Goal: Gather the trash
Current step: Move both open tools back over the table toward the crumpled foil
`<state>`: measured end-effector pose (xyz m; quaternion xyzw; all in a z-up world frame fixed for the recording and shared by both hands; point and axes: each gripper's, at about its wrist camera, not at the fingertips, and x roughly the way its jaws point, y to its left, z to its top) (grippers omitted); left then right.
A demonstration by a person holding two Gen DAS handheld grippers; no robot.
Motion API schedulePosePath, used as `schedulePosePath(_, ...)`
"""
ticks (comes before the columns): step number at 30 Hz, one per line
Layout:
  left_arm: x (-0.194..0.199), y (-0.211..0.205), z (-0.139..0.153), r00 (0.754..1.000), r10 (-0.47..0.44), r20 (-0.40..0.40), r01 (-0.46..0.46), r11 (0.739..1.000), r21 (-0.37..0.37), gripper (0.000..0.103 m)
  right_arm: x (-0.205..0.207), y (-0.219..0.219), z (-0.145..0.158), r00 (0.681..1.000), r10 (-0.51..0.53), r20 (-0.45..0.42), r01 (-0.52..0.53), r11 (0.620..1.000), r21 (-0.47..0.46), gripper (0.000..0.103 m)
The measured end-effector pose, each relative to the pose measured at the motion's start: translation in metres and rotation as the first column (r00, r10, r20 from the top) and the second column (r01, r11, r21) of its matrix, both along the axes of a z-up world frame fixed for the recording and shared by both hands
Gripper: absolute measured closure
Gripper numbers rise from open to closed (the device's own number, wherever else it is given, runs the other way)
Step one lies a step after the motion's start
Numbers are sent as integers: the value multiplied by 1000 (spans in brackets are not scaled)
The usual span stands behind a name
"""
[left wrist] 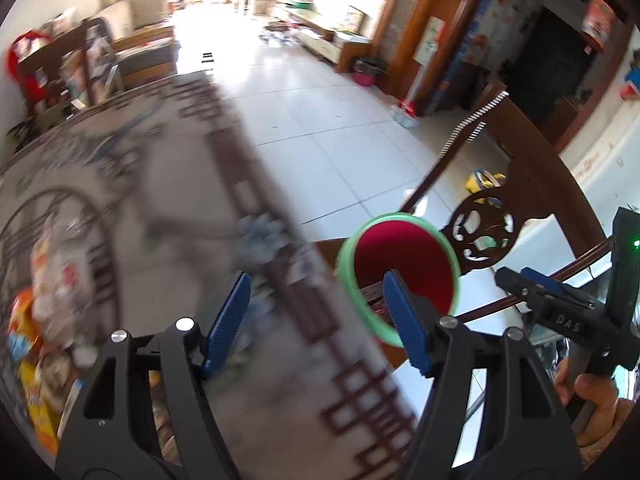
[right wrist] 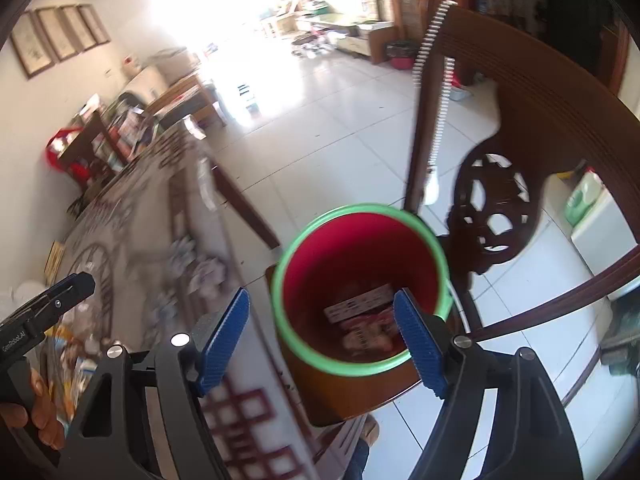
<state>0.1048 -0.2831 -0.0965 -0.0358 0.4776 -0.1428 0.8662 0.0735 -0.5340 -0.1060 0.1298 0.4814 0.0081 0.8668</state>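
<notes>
While both claws, left claw (left wrist: pixel 316 320) and right claw (right wrist: pixel 326 334), gape empty, one red bin (right wrist: pixel 360 256) holds several wrappers (right wrist: pixel 366 322).

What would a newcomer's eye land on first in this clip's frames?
The red bin with a green rim stands out first, sitting on a wooden chair seat beside the table, with wrappers already lying inside. Next come the blue pads of the right hand-held gripper, open and empty above the bin. The heap of snack packets lies on the patterned tablecloth, left of the open left hand-held gripper.
</notes>
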Motion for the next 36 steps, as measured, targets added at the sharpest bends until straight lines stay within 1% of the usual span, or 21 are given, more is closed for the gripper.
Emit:
schedulePosePath(6,-26,64,-7,994,99,-39,-100,995,-17,37,-13,70,0,992,123,-14,-124,992,-9,30)
schedulePosePath(11,-46,112,-1,989,148,-16,-149,989,-15,37,-24,128,0,976,216,-24,-217,976,-12,29)
schedulePosePath(14,-59,151,1,982,189,-3,-189,982,-2,37,-32,169,-3,960,277,-36,-278,960,-15,26)
schedulePosePath(17,-69,183,-3,975,224,-2,-224,974,15,37,-42,213,-12,940,336,-61,-337,941,-13,26)
schedulePosePath(23,-96,250,-21,956,289,-56,-287,957,42,37,-61,273,-34,909,399,-116,-401,916,8,26)
schedulePosePath(28,-111,284,-34,948,305,-90,-302,952,47,37,-67,307,-46,899,413,-144,-418,908,-10,26)
schedulePosePath(32,-117,297,-35,953,289,-86,-286,957,46,37,-65,326,-55,895,418,-155,-427,904,-29,26)
schedulePosePath(36,-120,303,-35,959,270,-84,-268,963,32,37,-58,346,-64,886,429,-176,-447,892,-74,26)
